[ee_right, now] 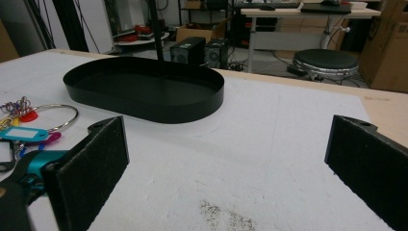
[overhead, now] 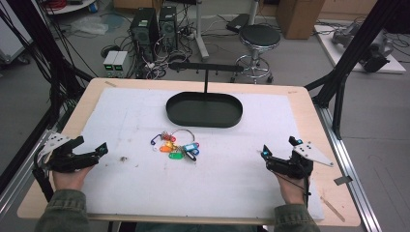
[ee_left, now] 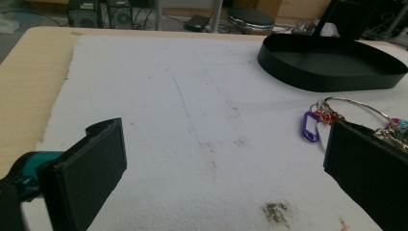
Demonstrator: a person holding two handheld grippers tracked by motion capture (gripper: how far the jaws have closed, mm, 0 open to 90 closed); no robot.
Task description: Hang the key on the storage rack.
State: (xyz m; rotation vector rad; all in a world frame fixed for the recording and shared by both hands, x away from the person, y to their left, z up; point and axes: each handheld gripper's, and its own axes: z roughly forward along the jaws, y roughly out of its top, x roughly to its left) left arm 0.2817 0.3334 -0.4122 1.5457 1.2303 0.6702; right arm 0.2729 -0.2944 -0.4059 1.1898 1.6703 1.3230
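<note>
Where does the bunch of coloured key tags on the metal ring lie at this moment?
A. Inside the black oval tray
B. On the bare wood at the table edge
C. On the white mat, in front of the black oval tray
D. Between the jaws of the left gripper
C: the bunch of key tags lies on the white mat, nearer the person than the black oval tray, apart from both open grippers.

Bunch of coloured key tags (overhead: 175, 147) on a metal ring, lying flat mid-mat, near the black tray (overhead: 204, 118)
</note>
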